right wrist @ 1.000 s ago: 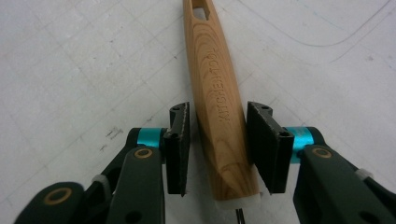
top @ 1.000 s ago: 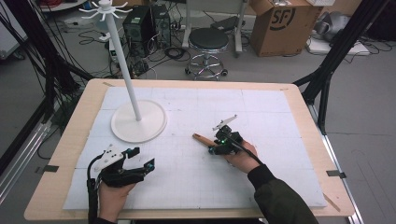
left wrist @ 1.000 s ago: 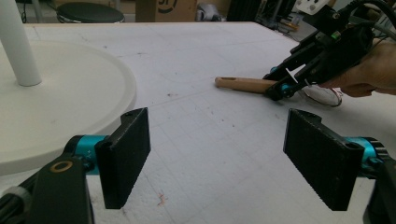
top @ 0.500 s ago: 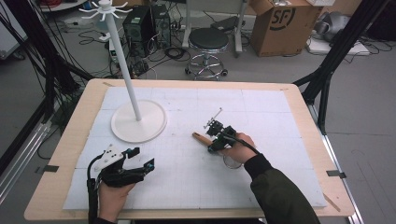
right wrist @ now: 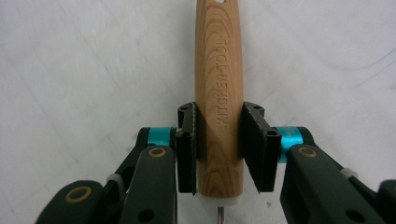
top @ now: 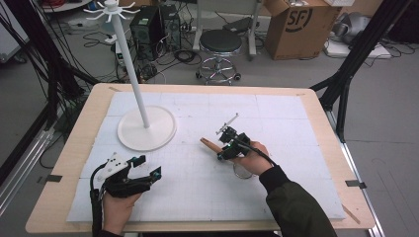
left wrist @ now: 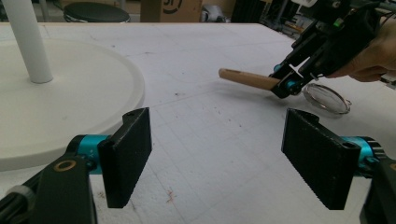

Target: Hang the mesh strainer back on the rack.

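A wooden handle [right wrist: 218, 70] stamped "KITCHEN TOOL" sits between the jaws of my right gripper [right wrist: 219, 144], which is shut on it near its lower end. From above, the handle [top: 210, 144] points left from the right gripper [top: 223, 150] at mid-table, and a round metal mesh strainer head [top: 242, 172] lies under the hand. In the left gripper view the handle [left wrist: 247, 78] is tilted with its free end a little above the mat, and the mesh head [left wrist: 326, 98] is low by the mat. My left gripper [top: 148, 166] rests at the front left, open and holding nothing [left wrist: 217, 158].
A white stand with a round base [top: 146, 128] and a tall pole [top: 131, 64] topped with hooks occupies the back left of the white mat. The base [left wrist: 70, 93] lies just ahead and left of the left gripper. The wooden table edge [top: 197, 228] runs along the front.
The right hand has rolled and shifted slightly left, carrying the wooden handle with it. The left gripper has stayed where it was.
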The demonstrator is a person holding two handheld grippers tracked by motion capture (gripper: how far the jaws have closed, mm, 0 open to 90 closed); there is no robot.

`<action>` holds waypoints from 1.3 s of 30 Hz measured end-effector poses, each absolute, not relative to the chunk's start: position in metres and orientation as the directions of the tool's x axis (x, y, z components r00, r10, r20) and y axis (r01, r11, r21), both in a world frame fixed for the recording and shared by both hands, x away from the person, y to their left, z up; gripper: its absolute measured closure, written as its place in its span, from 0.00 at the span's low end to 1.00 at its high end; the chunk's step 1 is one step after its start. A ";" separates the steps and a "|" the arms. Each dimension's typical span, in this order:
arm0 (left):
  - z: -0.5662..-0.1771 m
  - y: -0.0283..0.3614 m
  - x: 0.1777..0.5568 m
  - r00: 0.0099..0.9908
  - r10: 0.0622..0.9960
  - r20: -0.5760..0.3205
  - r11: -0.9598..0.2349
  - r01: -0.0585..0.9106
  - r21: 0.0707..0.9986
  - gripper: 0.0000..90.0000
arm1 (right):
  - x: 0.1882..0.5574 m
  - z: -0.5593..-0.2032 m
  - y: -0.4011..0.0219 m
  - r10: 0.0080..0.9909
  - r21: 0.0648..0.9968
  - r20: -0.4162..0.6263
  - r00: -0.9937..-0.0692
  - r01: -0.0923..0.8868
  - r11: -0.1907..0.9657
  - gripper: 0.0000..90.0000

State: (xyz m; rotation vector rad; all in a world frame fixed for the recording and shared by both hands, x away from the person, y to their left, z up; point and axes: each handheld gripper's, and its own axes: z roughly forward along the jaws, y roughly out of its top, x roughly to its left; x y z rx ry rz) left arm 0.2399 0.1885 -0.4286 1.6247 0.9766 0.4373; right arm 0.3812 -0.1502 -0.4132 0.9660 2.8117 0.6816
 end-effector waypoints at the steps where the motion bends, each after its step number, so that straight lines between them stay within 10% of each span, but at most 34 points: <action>1: -0.428 0.188 0.240 0.586 0.782 -0.211 -0.021 0.364 0.931 0.28 | 0.380 -0.409 -0.151 0.605 0.473 0.084 -0.792 0.566 0.675 0.76; 17: -0.428 0.190 0.239 0.580 0.788 -0.207 -0.018 0.359 0.933 0.28 | 0.365 -0.372 -0.160 0.513 0.826 0.106 -0.852 0.363 0.432 0.76; 39: -0.427 0.188 0.239 0.588 0.781 -0.211 -0.011 0.352 0.936 0.29 | 0.365 -0.312 -0.130 0.447 0.959 0.194 -0.873 0.265 0.102 0.76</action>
